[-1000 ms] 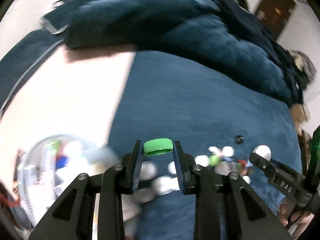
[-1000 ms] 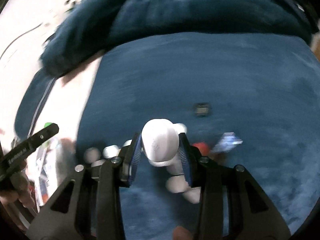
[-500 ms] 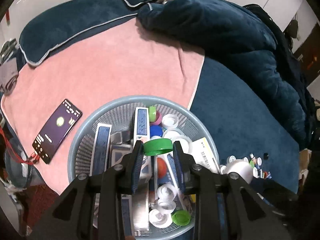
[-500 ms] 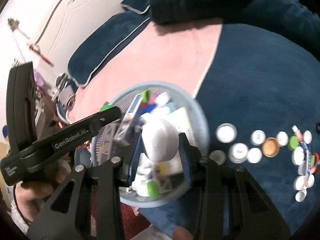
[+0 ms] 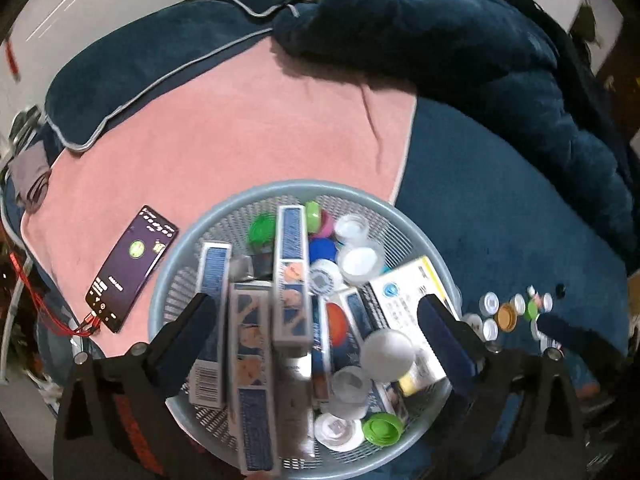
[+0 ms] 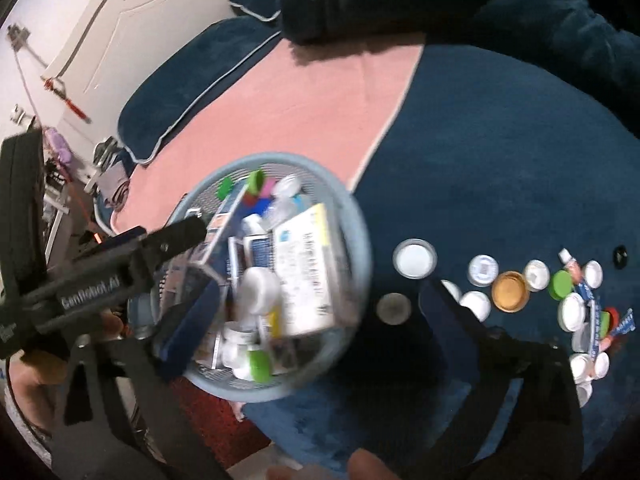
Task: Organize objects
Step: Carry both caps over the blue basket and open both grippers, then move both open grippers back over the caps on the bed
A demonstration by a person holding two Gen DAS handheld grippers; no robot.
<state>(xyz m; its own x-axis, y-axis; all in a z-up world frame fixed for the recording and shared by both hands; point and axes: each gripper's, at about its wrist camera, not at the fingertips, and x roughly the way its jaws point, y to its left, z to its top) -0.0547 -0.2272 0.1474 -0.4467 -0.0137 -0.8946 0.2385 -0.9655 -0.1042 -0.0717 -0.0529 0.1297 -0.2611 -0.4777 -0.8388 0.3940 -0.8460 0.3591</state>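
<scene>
A round grey-blue mesh basket (image 5: 192, 264) (image 6: 360, 240) holds several blue boxes, a white-and-yellow box (image 5: 408, 300) and bottle caps. My left gripper (image 5: 316, 312) hangs over it with its jaws opening wide and nothing between the pads. A green cap (image 5: 260, 231) lies at the basket's far side. My right gripper (image 6: 320, 296) is over the basket's right rim, its jaws opening too, gripping nothing. A white rounded lid (image 6: 258, 290) (image 5: 386, 350) sits blurred among the boxes below it. The left gripper's body (image 6: 120, 264) shows in the right wrist view.
The basket stands where a pink towel (image 5: 240, 128) meets a dark blue blanket (image 6: 500, 152). Several loose caps, one of them gold (image 6: 509, 291), lie on the blanket to the right. A lit phone (image 5: 132, 268) lies left of the basket. A heaped dark quilt (image 5: 460, 52) lies behind.
Both grippers swung left from the blanket to above the basket. The left gripper then opened and let go of the green cap. The right one let go of the white lid.
</scene>
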